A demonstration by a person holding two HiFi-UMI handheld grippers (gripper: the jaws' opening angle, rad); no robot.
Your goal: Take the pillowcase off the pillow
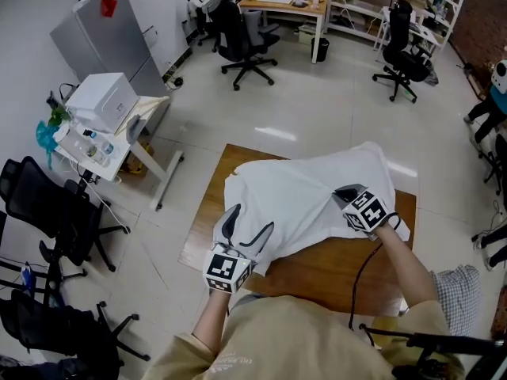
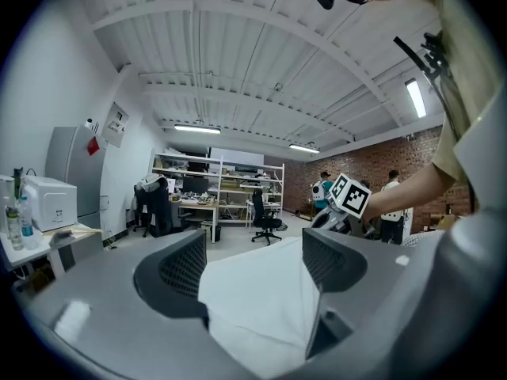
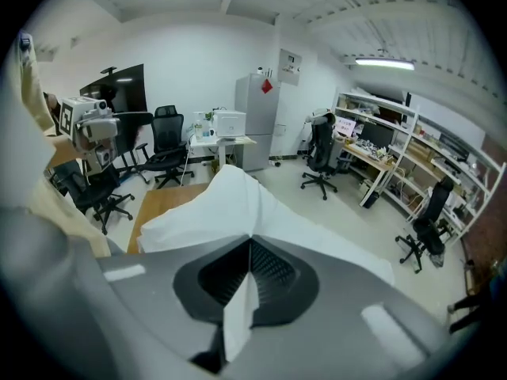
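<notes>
A white pillow in its pillowcase [image 1: 293, 196] lies across the wooden table [image 1: 333, 267]. My left gripper [image 1: 249, 226] is at the pillow's near left corner. Its jaws stand wide, and the cloth-covered corner [image 2: 257, 291] fills the gap and touches both pads. My right gripper [image 1: 344, 194] rests on top of the pillow toward its right side. Its jaws are shut on a thin fold of the pillowcase [image 3: 238, 311], and the cloth rises in a ridge [image 3: 234, 196] ahead of them.
Black office chairs [image 1: 47, 212] stand left of the table. A small white table with a printer [image 1: 103, 101] and a grey cabinet [image 1: 111, 30] are further back. More chairs [image 1: 242, 42] and a desk stand at the far side. People stand by the brick wall [image 2: 392, 204].
</notes>
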